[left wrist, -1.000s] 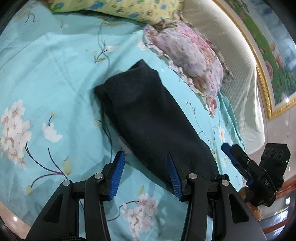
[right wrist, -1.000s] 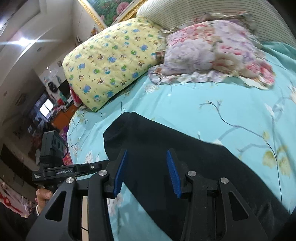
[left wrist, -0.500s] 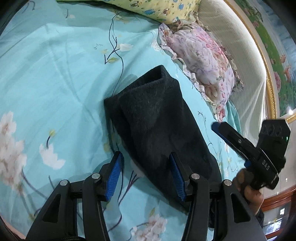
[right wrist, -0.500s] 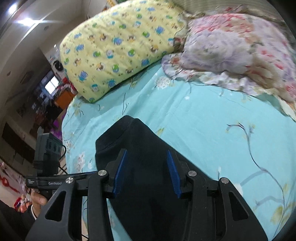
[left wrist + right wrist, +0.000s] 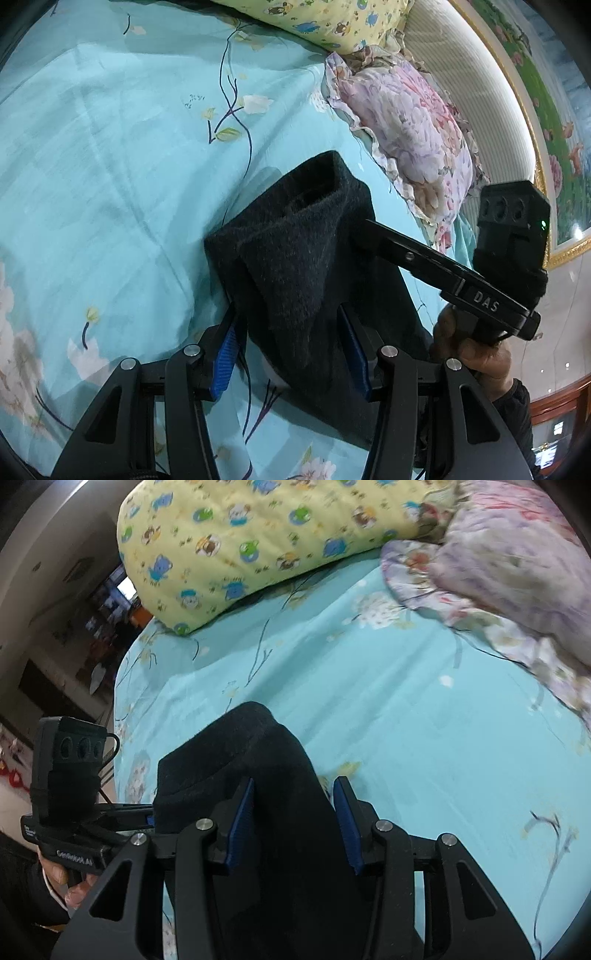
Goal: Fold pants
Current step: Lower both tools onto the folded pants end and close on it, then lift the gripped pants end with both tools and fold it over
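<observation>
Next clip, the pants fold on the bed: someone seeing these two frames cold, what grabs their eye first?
The dark pants dominate, bunched and raised off the turquoise floral bedsheet at the center, the fabric running between the blue pads of the left claw and of the right claw. Behind, a yellow cartoon-print pillow and a pink floral pillow lie at the head of the bed.

Both wrist views close above pants

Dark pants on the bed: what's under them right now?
Under the pants lies the turquoise floral bedsheet. Both grippers, left and right, straddle the lifted fabric. What the cloth covers underneath cannot be seen.
</observation>
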Motion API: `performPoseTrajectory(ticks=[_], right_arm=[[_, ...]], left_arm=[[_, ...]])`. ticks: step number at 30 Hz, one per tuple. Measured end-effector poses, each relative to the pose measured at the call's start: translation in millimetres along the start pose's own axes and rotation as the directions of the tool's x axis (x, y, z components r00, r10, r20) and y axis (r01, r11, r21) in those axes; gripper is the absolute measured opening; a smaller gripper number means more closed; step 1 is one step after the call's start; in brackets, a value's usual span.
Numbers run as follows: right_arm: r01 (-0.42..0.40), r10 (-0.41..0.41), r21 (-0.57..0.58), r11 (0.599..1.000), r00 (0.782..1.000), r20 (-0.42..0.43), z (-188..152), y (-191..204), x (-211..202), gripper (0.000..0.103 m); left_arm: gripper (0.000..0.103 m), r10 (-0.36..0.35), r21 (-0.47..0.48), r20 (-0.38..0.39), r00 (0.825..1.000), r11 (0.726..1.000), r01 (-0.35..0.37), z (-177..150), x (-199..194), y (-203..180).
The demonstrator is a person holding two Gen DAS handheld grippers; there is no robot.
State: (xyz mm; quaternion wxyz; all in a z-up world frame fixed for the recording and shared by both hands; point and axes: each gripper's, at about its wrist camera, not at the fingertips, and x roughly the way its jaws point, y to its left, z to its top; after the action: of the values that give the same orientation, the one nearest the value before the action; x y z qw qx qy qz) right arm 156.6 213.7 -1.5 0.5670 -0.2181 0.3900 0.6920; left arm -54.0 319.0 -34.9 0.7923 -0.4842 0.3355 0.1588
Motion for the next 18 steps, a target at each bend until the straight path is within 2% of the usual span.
performPoseTrajectory(ticks=[2,5,7,12,18], right_arm=[[-0.021,0.021,0.01,1.0,1.0,-0.017,3.6,-1.6,8.7,0.045],[-0.043,0.044,0.026,0.999,0.999,-0.03,5.5,-4.6,13.8,0.029],[-0.043,0.043,0.022,0.999,0.999,-0.021,4.0,-4.1,9.4,0.026],[-0.045,0.044,0.009,0.999,0.998,0.036,1.7,5.0,-18.9,0.023],[-0.078,0.075,0.011,0.997,0.985,0.157,-8.7,14.9,-79.8,0.022]], left_arm=[[0.041,0.023,0.009,0.009,1.0,1.0,-0.024,2.4,2.1,-2.1],[0.028,0.05,0.028,0.018,0.999,0.998,-0.051,5.1,4.3,-4.6],[0.017,0.035,0.048,0.015,0.999,0.998,-0.036,6.1,3.2,-9.6],[0.014,0.023,0.106,0.06,0.998,0.994,-0.029,0.8,-16.7,-38.7],[0.013,-0.052,0.194,0.099,0.994,0.981,0.032,-15.0,-45.8,-91.8]])
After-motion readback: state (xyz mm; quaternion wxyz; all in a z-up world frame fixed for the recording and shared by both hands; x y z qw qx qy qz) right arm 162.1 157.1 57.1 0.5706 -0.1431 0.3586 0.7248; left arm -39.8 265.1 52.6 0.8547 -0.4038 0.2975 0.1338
